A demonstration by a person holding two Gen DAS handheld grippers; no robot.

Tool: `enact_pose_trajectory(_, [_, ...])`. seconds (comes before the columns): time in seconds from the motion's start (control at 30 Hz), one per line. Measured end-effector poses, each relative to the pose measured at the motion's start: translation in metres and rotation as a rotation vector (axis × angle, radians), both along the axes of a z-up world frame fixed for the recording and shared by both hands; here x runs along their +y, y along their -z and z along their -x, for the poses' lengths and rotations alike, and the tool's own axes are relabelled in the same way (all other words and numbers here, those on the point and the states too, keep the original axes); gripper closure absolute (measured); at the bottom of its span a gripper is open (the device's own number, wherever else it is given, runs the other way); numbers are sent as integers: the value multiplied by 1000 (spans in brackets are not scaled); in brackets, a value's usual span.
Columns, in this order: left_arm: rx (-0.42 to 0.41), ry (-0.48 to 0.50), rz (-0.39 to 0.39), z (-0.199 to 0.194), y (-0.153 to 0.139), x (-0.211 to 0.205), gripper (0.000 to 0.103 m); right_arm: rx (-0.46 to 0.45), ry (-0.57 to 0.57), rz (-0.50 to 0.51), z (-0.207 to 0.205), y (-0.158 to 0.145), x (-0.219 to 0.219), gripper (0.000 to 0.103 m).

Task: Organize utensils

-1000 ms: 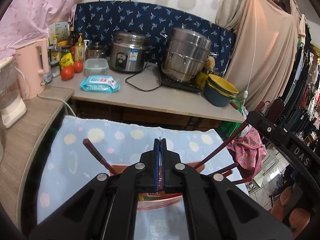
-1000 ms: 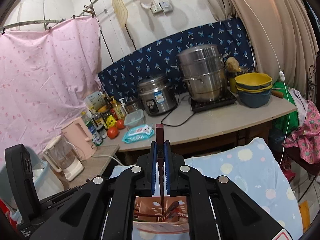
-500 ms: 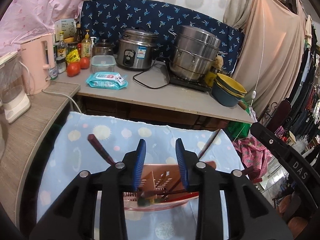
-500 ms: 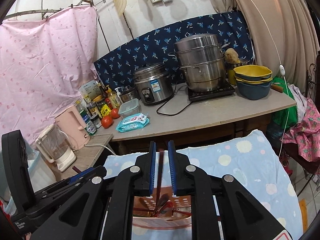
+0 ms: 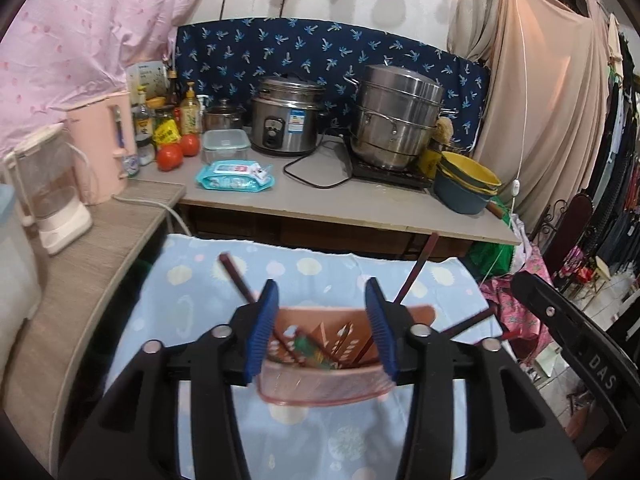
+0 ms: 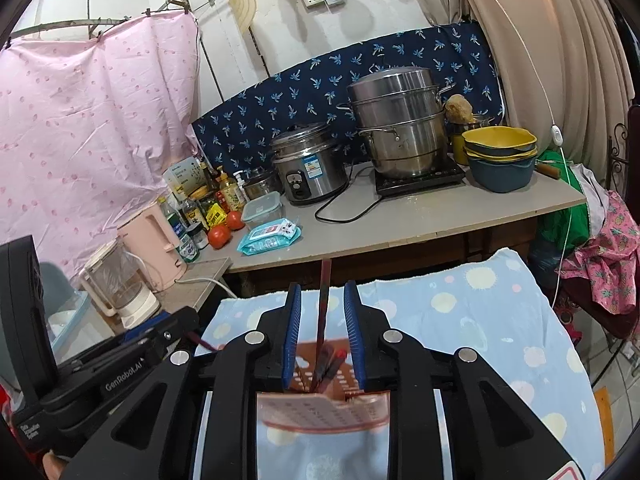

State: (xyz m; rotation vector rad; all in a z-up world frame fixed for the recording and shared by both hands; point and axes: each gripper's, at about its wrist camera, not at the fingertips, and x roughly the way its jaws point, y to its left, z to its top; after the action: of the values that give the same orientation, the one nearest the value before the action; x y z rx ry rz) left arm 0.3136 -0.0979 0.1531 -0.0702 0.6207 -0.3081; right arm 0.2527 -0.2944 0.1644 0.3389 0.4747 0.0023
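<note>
A pink perforated utensil holder (image 5: 320, 380) stands on the light blue spotted cloth (image 5: 200, 280). It also shows in the right wrist view (image 6: 324, 408). Several dark red chopsticks (image 5: 416, 268) lean out of it, and a green-handled utensil (image 5: 312, 350) lies inside. My left gripper (image 5: 322, 328) is open and empty, its blue pads (image 5: 262, 328) on either side of the holder. My right gripper (image 6: 322, 336) is open just above the holder. One chopstick (image 6: 323, 300) stands between its pads, free of them, its lower end in the holder.
A counter (image 5: 320, 204) behind the cloth bears a rice cooker (image 5: 286, 120), a steel steamer pot (image 5: 396, 120), stacked bowls (image 5: 466, 184), a wipes pack (image 5: 236, 176), tomatoes, bottles. A pink kettle (image 5: 102, 148) and a blender (image 5: 52, 188) stand on the left shelf. Clothes hang at right.
Both grippers have opened. The right one let go of the chopstick, which now stands in the holder. Both have drawn back a little from the holder.
</note>
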Motion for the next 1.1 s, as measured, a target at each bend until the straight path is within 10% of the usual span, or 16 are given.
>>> enact_pose_trajectory(1.1, [104,-95,-173,101,72,22,12,189,-8,78,111,75,40,35])
